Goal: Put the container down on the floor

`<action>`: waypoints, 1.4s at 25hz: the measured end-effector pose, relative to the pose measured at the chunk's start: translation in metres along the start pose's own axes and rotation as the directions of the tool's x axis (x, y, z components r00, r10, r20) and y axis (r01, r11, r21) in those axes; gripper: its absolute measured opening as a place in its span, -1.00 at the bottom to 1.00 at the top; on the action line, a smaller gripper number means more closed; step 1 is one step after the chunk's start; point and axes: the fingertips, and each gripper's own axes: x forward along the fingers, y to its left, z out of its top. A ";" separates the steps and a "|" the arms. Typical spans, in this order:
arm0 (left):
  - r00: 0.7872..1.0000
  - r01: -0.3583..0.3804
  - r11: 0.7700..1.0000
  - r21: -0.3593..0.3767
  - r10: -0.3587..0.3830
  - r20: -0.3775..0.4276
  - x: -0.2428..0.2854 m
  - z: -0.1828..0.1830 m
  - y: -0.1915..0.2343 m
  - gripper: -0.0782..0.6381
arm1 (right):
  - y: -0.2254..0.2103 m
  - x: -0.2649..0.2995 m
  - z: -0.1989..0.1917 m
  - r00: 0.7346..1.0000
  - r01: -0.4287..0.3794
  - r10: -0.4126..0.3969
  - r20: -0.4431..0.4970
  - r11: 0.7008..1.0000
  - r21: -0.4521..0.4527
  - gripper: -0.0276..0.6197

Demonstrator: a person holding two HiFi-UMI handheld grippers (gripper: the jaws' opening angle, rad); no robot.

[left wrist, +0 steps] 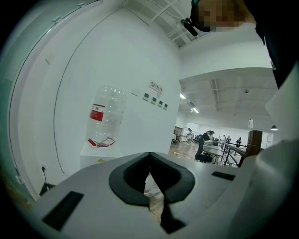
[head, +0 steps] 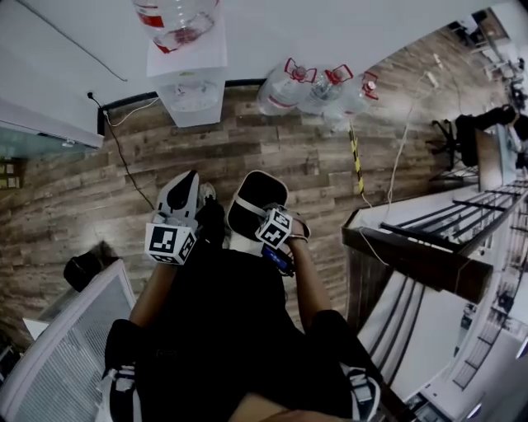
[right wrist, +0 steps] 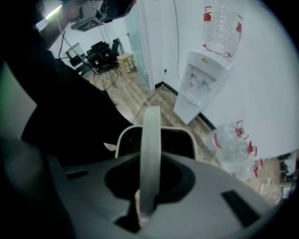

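The right gripper [right wrist: 149, 186] was clamped on the flat cream band handle [right wrist: 150, 140] of a cream plastic container with a rounded rectangular rim and a dark inside [right wrist: 187, 136]. In the right gripper view the band ran up through the middle of the jaws, and the container hung beyond them, at the centre of the frame, above the brown wood-plank floor [right wrist: 140, 100]. In the head view the right gripper [head: 276, 227] sat at the centre, with what looked like the container's white-rimmed dark mouth [head: 256, 206] just above its marker cube. The left gripper [head: 177, 218] was just beside it to the left. In its own view the left gripper [left wrist: 150, 186] had its jaws drawn together, with only a thin wedge of gap and nothing in it. A stretch of plank floor [head: 272, 140] lay in the head view above the grippers. It was bounded at the top centre by a white water dispenser [head: 191, 97] carrying an upturned clear bottle with a red label [head: 175, 21], and to the right of that by clear water bottles with red caps [head: 318, 89] lying on the planks. A black cable [head: 124, 161] trailed across the floor at the left, a dark wooden rail [head: 412, 255] closed the right side, and a white slatted panel [head: 66, 346] filled the lower left.
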 end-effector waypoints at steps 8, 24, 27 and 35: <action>1.000 0.009 0.999 -0.032 -0.009 -0.012 0.078 0.022 0.041 -0.69 | -0.100 -0.006 0.048 1.000 0.003 -0.003 0.001 0.999 -0.045 -0.73; 0.967 -0.253 0.967 -0.026 0.253 0.006 0.210 0.039 0.053 -0.69 | -0.293 0.026 0.100 0.998 -0.059 0.052 -0.027 0.925 -0.376 -0.73; 0.950 -0.312 0.949 -0.039 0.312 0.004 0.232 0.037 0.047 -0.70 | -0.323 0.038 0.102 0.997 -0.071 0.058 -0.043 0.895 -0.440 -0.73; 0.928 -0.372 0.925 -0.082 0.373 0.003 0.290 0.015 0.051 -0.70 | -0.393 0.100 0.107 0.997 -0.073 0.053 -0.053 0.858 -0.508 -0.73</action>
